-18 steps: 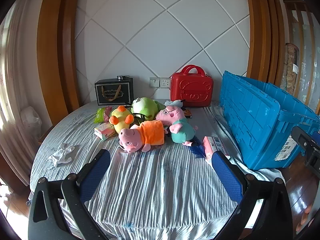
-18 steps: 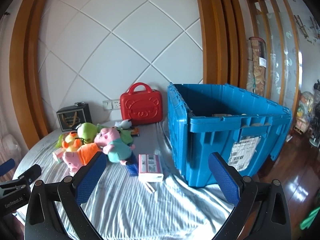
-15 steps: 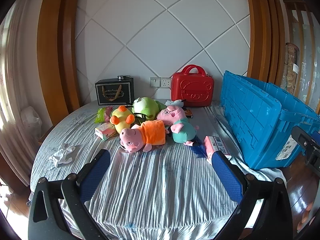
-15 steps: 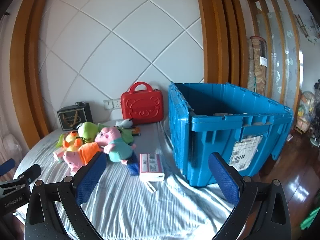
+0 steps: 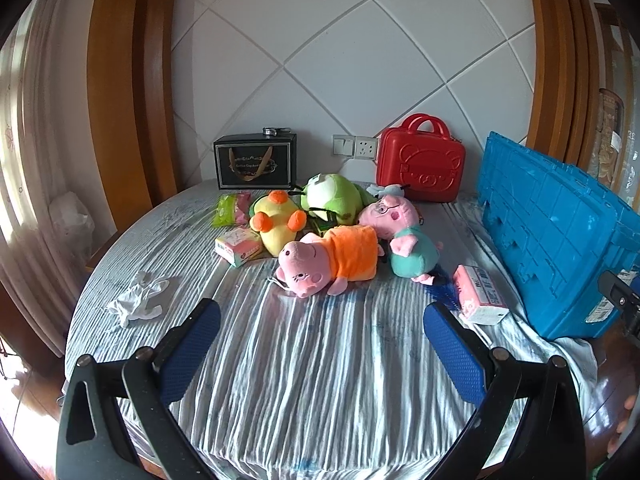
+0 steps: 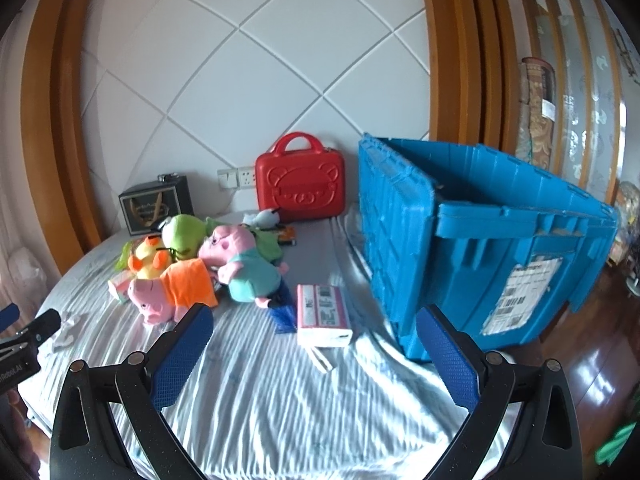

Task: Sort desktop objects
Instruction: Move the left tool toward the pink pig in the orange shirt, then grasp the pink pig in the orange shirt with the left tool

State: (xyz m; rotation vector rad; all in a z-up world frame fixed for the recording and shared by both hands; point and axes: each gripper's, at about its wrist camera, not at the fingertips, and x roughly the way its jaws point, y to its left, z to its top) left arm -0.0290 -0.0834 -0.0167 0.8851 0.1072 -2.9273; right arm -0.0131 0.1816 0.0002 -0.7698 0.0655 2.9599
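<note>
Toys (image 5: 332,240) lie heaped mid-table beside the blue crate (image 6: 480,248), none sorted yet. I hold my left gripper (image 5: 320,332) and right gripper (image 6: 316,340) above the cloth, both spread wide and empty. Next I'd reach for the nearest piece, probably the pink box (image 6: 322,314).

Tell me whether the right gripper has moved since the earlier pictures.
Yes. The right gripper has drifted slightly rightward: in its view the blue crate and the red case sit slightly further left than before.

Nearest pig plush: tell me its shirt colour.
Orange, on the nearest pig plush; clearest in the left wrist view.
</note>
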